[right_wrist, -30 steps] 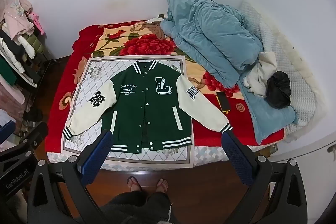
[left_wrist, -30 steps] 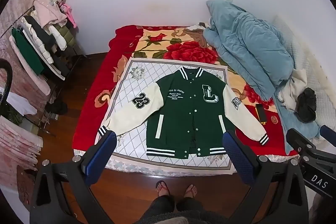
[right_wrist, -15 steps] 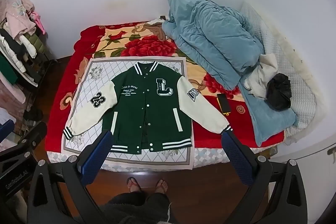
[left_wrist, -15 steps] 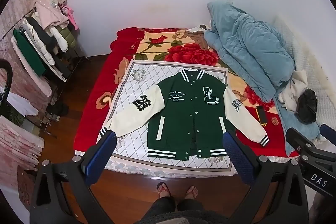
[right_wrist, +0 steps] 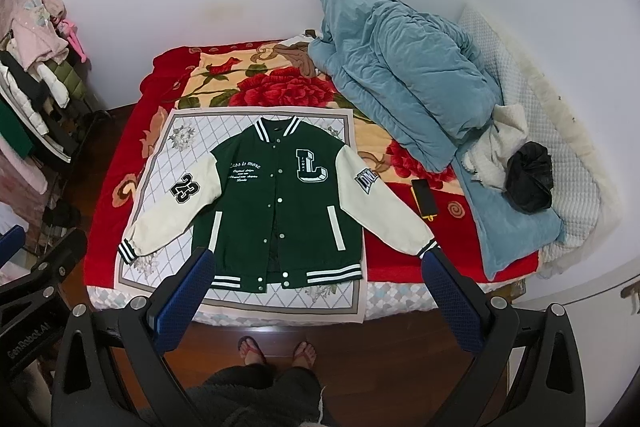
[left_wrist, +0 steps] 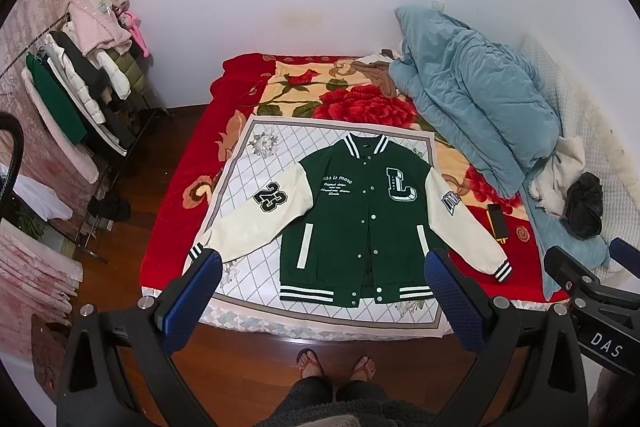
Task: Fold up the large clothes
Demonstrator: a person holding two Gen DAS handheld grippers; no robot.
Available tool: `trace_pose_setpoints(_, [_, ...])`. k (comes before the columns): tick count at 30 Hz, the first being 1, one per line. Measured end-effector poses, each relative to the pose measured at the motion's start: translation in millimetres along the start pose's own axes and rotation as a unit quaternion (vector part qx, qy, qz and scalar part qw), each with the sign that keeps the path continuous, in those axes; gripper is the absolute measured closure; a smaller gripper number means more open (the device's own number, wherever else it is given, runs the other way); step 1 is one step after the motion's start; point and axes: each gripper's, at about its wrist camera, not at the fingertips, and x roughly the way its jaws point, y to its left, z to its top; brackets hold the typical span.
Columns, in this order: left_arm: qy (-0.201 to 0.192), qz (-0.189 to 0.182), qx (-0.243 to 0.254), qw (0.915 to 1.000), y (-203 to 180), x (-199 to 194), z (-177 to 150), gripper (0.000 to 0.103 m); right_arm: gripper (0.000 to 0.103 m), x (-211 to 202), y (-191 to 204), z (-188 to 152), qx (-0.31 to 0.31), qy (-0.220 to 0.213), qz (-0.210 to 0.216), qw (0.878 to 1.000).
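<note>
A green varsity jacket (left_wrist: 360, 223) (right_wrist: 280, 203) with cream sleeves lies flat and buttoned on a white quilted mat (left_wrist: 256, 171) (right_wrist: 168, 163) on the bed, sleeves spread out to both sides. My left gripper (left_wrist: 322, 263) hangs open high above the bed's near edge, empty. My right gripper (right_wrist: 318, 261) is open too, held at the same height with nothing between its blue pads. In the left wrist view the right gripper's body (left_wrist: 592, 291) shows at the far right.
A blue duvet (left_wrist: 472, 99) (right_wrist: 404, 75) is heaped at the bed's right. A phone (left_wrist: 497, 221) (right_wrist: 425, 201) lies by the right sleeve, a black bag (right_wrist: 530, 183) further right. A clothes rack (left_wrist: 80, 87) stands at left. A person's feet (left_wrist: 336, 367) are on the wooden floor.
Both grippers have drifted slightly; the jacket and bed sit a little lower and nearer in each view. Nothing on the bed has moved.
</note>
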Motion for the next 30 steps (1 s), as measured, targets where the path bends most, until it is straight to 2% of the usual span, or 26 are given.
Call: trace_pose_setpoints(30, [-0.001,-0.004,-0.003,1.0000,-3.3,-1.5,4.2,0.000,0.000,-5.0,2.4,6.4,-0.003,-0.001,-0.004,1.000])
